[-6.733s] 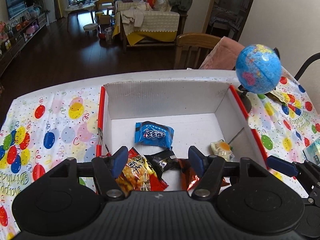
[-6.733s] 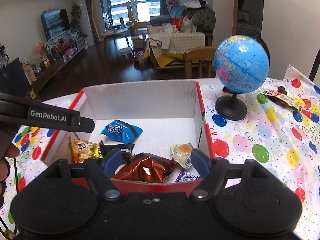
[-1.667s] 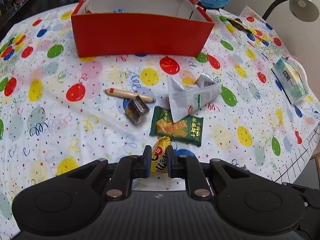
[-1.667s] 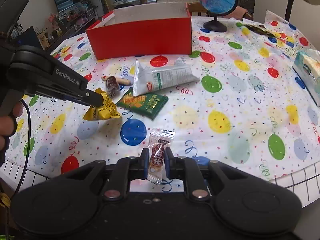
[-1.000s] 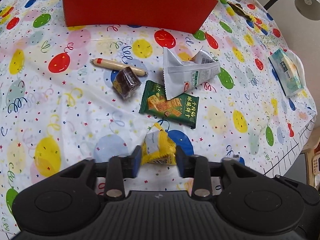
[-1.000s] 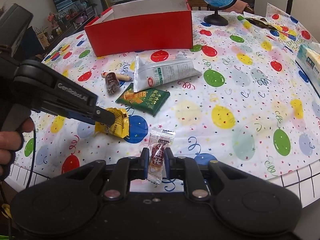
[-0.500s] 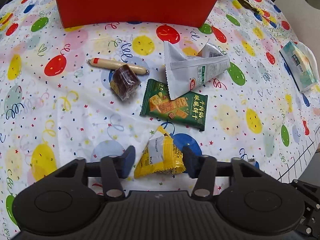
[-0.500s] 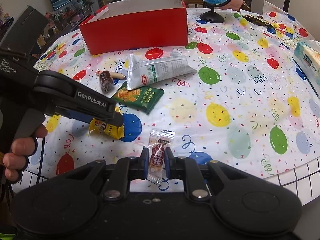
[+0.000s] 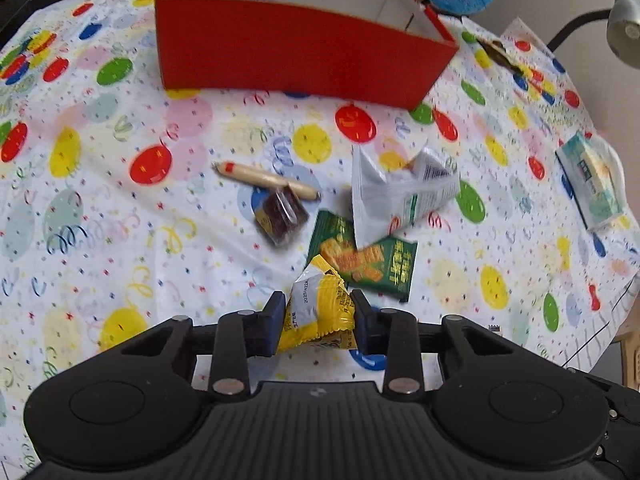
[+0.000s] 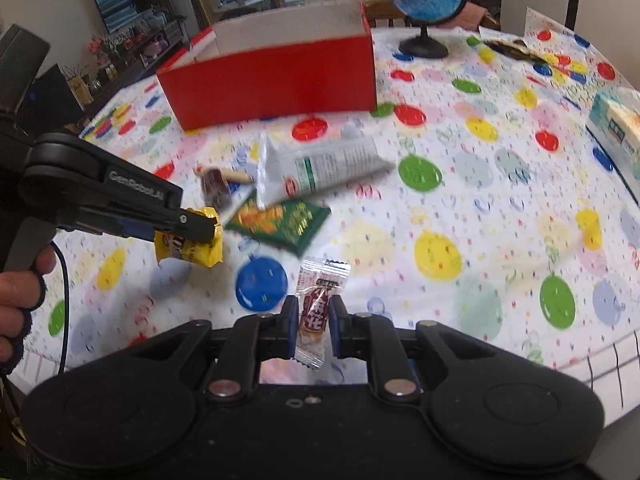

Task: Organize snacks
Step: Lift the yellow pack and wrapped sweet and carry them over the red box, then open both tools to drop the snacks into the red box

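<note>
We have a yellow candy packet (image 9: 316,312) pinched in the left tongs (image 9: 318,318), whose jaws have just been closing onto it, and it hangs clear of the worktop (image 9: 120,240). The right tongs (image 10: 314,326) are pressed tight on a small clear-wrapped sweet (image 10: 316,308). Both snacks are well short of the red box (image 9: 296,52) at the far side, where we judge they belong.

Our worry is the yellow packet: it is puffy and slick, gripped near one end, so it may slide out or swing loose on the way to the box. The sweet is held by thin wrapper and could twist free.

Both tongs point steeply down at the cloth. A hand (image 10: 20,296) grips the left handle at the edge of the right view. A sausage stick (image 9: 266,178), brown sweet (image 9: 282,216), green cracker pack (image 9: 364,260) and white pouch (image 9: 400,192) lie between us and the box.
</note>
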Tool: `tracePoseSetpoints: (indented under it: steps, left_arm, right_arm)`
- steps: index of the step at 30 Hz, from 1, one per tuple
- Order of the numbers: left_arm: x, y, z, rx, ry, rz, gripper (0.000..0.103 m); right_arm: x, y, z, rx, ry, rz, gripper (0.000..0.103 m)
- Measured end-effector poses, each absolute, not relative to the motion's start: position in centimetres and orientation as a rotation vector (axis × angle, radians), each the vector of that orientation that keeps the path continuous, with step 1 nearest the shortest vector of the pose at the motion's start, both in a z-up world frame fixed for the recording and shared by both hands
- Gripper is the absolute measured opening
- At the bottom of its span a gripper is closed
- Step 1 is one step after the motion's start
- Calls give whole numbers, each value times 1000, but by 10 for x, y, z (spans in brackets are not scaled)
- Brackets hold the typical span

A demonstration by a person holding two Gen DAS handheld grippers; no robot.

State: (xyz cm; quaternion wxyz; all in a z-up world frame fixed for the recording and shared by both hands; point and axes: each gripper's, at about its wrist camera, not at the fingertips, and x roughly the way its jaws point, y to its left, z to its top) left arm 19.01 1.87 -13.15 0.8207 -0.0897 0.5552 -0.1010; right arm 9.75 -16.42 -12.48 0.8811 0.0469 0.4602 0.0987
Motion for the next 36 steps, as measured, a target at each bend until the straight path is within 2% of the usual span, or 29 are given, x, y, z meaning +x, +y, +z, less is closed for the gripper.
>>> tracePoseSetpoints:
  steps: [11, 21, 29, 36]
  left_arm:
    - [227, 37, -61, -206, 1017, -209, 33]
    - [278, 40, -20, -150, 905, -203, 33]
    - [325, 39, -10, -88, 858, -202, 33]
    - [373, 45, -22, -77, 884, -190, 34]
  right_arm:
    - [145, -153, -65, 50, 804, 249, 14]
    - [217, -139, -26, -4, 695, 253, 14]
    - [271, -127, -18, -24, 667, 238, 14]
    - [317, -117, -25, -34, 677, 209, 14]
